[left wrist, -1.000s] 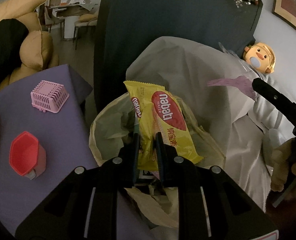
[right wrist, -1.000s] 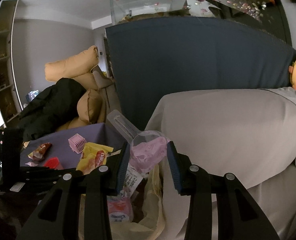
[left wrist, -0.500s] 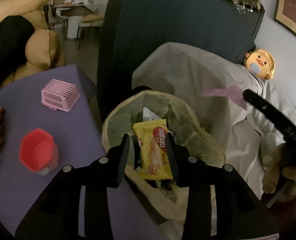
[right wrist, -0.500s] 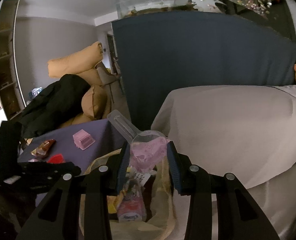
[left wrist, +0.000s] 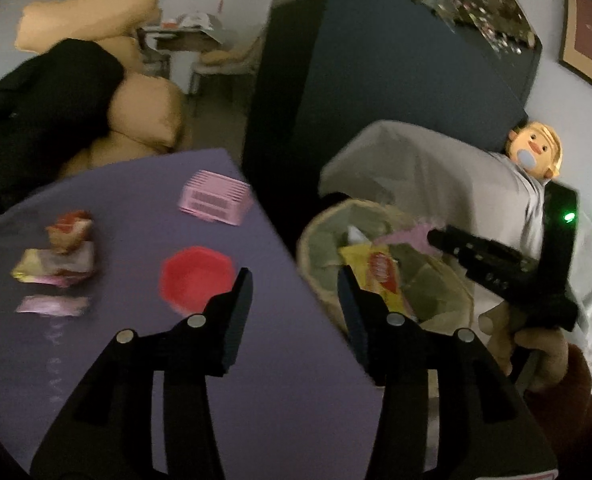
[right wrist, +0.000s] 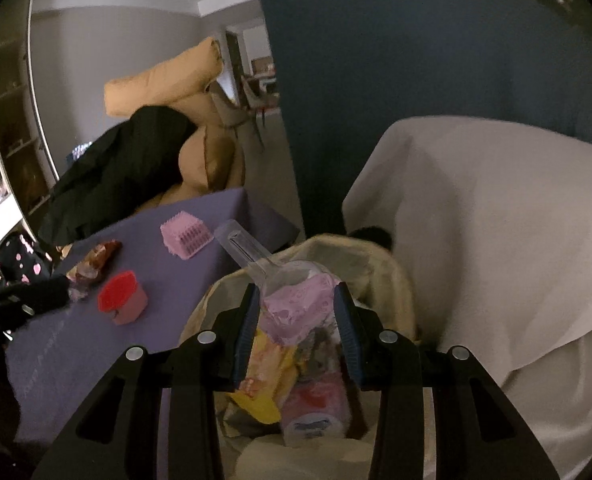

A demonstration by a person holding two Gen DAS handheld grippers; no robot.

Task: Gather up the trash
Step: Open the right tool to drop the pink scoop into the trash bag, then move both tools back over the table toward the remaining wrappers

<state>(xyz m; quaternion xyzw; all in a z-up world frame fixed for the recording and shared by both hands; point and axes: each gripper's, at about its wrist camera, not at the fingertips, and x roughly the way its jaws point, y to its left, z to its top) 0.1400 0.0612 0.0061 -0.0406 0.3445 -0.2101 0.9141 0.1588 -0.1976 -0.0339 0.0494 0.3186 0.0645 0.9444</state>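
Note:
The yellow wafer pack (left wrist: 379, 276) lies inside the beige trash bag (left wrist: 315, 236), free of any grip. My left gripper (left wrist: 294, 276) hangs over the purple table's edge beside the bag; its jaws are opening with nothing between them. My right gripper (right wrist: 296, 292) is shut on a clear plastic scoop (right wrist: 252, 252) with crumpled pink wrapping (right wrist: 296, 312) in it, just above the bag's mouth (right wrist: 375, 264). Crumpled snack wrappers (left wrist: 56, 264) and a flat pink wrapper (left wrist: 52, 305) lie on the table to the left.
On the purple table (left wrist: 136, 360) stand a red cup (left wrist: 196, 284) and a pink slotted basket (left wrist: 216, 198). A grey sheet-covered sofa (right wrist: 495, 220) with a doll (left wrist: 533, 152) is on the right. A dark blue panel (right wrist: 375, 60) rises behind, and tan cushions with a black garment (left wrist: 44, 92) lie far left.
My left gripper let go of the yellow wafer pack, which dropped into the bag, then swung left over the table. My right gripper came down toward the bag, still holding the scoop.

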